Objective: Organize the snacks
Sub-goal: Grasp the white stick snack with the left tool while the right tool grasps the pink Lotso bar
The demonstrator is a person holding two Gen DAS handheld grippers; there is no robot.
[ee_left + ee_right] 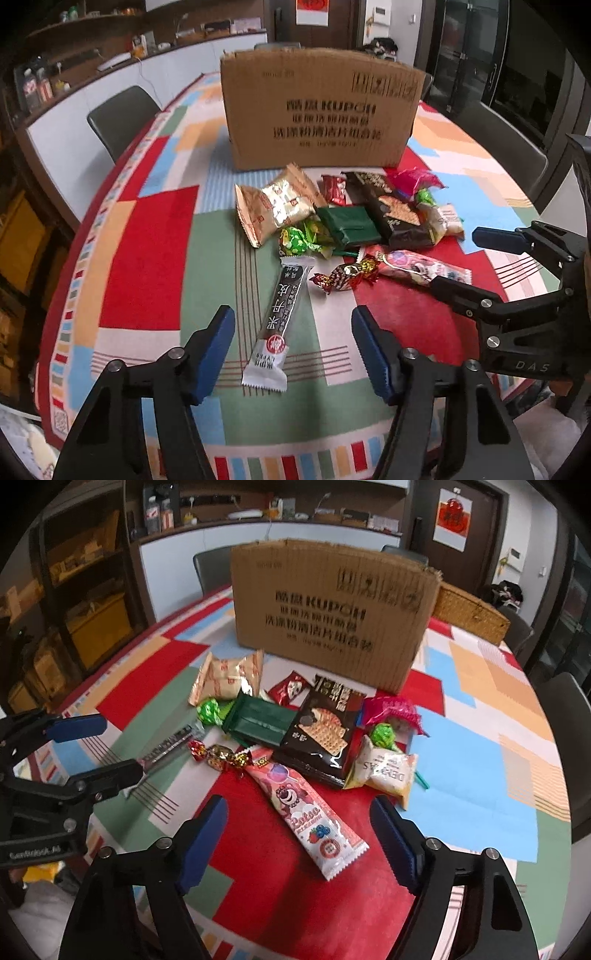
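Note:
A heap of wrapped snacks lies on the patterned tablecloth (147,258) in front of a tall cardboard box (321,110) (332,609). My left gripper (291,314) is open, its blue pads on either side of a long black-and-white bar (284,314) without touching it. My right gripper (298,805) is open astride a pink bear-print bar (306,812), pads clear of it. Each gripper shows in the other view: the right gripper (456,258) by the pink bar (417,267), the left gripper (121,746) by the black bar (170,747). A gold-foil candy (345,275) (221,757) lies between the bars.
Further back in the heap are a dark biscuit pack (325,734), a green pack (262,722) and a cream pouch (229,679). A wicker basket (472,609) stands behind the box. Grey chairs (122,114) ring the table; its near edge is just below both grippers.

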